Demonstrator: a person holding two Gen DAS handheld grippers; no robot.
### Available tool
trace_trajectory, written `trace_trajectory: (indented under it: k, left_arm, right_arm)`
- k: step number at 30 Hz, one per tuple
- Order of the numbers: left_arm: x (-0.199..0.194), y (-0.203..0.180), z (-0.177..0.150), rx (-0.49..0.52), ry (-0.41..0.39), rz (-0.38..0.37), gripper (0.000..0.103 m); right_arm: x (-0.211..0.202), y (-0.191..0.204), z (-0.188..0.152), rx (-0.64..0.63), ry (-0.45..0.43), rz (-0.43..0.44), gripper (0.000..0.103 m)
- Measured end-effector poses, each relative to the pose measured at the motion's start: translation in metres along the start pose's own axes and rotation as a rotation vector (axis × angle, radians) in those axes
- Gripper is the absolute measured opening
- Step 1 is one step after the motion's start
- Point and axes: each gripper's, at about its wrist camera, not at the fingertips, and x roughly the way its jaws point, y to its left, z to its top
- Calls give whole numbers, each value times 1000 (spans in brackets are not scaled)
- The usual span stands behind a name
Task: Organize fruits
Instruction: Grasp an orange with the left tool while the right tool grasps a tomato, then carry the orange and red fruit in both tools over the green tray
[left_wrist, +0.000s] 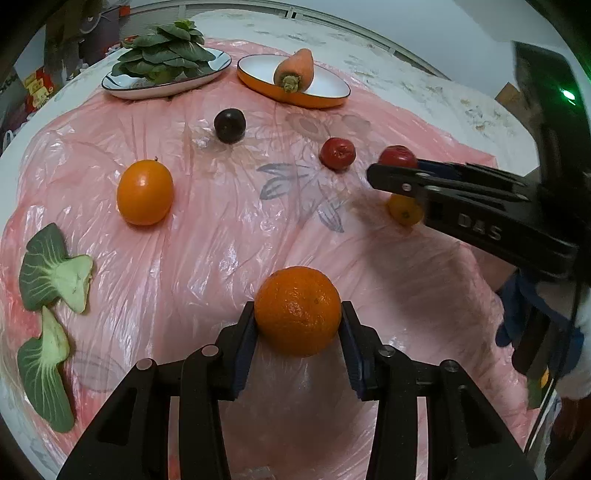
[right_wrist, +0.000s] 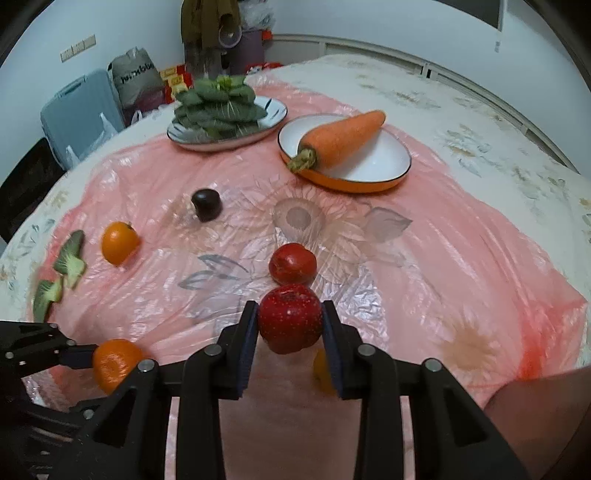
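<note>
My left gripper is shut on a rough-skinned orange, held over the pink plastic sheet; it also shows in the right wrist view. My right gripper is shut on a speckled red apple, which peeks above its fingers in the left wrist view. A second red fruit lies just beyond it. A smooth orange fruit, a dark plum and a small yellow-orange fruit lie on the sheet.
At the back stand a plate of leafy greens and an orange-rimmed bowl holding a carrot. Two cut green leaf pieces lie at the left. The pink sheet covers a round table.
</note>
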Motion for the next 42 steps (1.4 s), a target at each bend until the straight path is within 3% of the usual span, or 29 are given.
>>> trace_trajectory:
  k: [10,21,30,42]
  left_arm:
    - [-32,-8,-7,12,-51,-34,37]
    - [-71,-24,-34,53,-76,-29,37]
    - [-103,-48,-70,107,-86,-30,37]
    - [-141,-88,-106,176,-109,-32,37]
  right_arm:
    - [-70,22,-39,84,-103,32,30]
    - [-123,36,-111,189,-115,38,30]
    - [-166,35,-176,305,-120,0,30]
    - [-224,30,-224,360,-189,-43,30]
